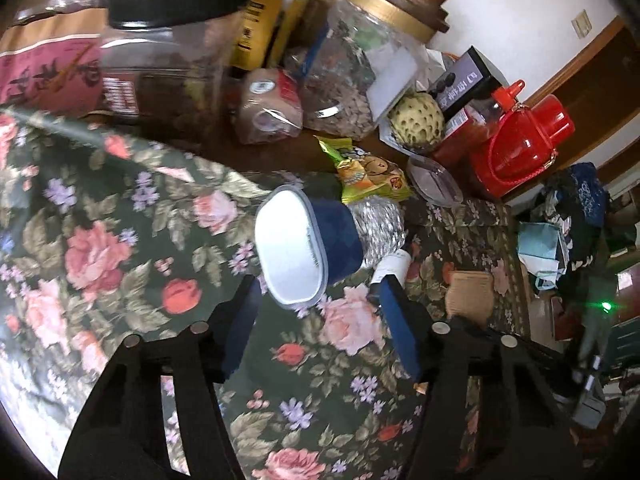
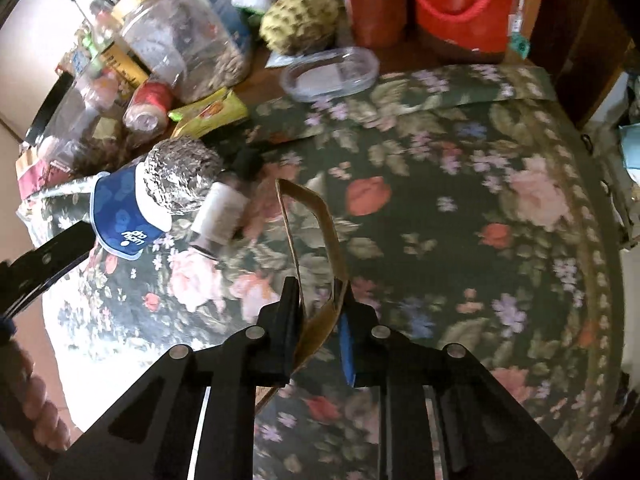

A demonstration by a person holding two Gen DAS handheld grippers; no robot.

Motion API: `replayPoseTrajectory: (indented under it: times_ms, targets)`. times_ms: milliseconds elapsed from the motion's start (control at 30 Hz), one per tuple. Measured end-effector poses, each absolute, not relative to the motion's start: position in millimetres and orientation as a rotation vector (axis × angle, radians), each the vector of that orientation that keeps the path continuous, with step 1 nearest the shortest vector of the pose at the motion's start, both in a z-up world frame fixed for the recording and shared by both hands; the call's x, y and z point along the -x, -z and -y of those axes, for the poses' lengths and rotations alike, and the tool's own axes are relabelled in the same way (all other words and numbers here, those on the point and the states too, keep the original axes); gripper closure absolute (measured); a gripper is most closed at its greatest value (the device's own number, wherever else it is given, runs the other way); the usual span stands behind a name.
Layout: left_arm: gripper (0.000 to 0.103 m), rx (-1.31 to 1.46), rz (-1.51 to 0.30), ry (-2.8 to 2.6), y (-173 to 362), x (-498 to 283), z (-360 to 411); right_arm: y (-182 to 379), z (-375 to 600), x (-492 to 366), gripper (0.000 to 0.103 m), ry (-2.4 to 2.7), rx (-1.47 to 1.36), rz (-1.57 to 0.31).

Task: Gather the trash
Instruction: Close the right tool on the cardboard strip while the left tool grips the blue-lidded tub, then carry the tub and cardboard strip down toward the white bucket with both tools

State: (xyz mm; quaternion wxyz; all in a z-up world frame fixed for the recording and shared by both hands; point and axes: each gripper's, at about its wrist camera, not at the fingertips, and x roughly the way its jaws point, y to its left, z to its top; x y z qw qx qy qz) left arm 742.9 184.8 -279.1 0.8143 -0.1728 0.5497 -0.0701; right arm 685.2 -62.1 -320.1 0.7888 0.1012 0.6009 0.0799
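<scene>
A blue cup lies on its side on the floral tablecloth, white inside facing me. A crumpled foil ball touches its far end, with a small white bottle beside it. My left gripper is open, fingers on either side of the cup's near rim. My right gripper is shut on a squashed brown cardboard tube, held above the cloth. The cup, foil ball and bottle lie to its left. A yellow-green snack wrapper lies behind the foil.
Along the table's back stand big plastic jars, a black-lidded jar, a custard apple, a red jug, a clear oval lid and a small red-labelled jar. The table edge drops off at the right.
</scene>
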Motion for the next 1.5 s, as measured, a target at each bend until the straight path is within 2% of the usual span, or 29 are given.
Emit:
replayPoseTrajectory:
  times_ms: [200,267,333,367,433,500,700,967,1267,1500]
  targets:
    - [0.050,0.363,-1.183,0.164,292,-760,-177,309,80,-680,0.087,-0.141,-0.233,-1.268]
    - [0.057,0.382,-1.198,0.175,297,-765,-176,305,85,-681,0.087,-0.140,-0.231,-1.263]
    - [0.075,0.384,-1.207,0.188,301,-767,-174,297,80,-685,0.087,-0.140,-0.224,-1.254]
    - [0.078,0.382,-1.211,0.199,301,-767,-173,294,78,-684,0.087,-0.142,-0.217,-1.246]
    - [0.093,0.357,-1.206,0.197,299,-766,-167,287,75,-684,0.087,-0.152,-0.200,-1.232]
    - [0.099,0.320,-1.199,0.181,295,-763,-162,281,72,-684,0.087,-0.166,-0.182,-1.217]
    - [0.099,0.322,-1.139,0.165,269,-740,-160,260,62,-679,0.087,-0.221,-0.160,-1.169]
    - [0.099,0.342,-1.000,0.129,210,-697,-154,216,74,-657,0.087,-0.310,-0.120,-1.056]
    - [0.099,0.340,-0.793,0.043,134,-628,-94,168,115,-620,0.087,-0.447,-0.088,-0.929]
    - [0.099,0.341,-0.712,-0.017,105,-564,-67,142,132,-589,0.087,-0.540,-0.046,-0.858]
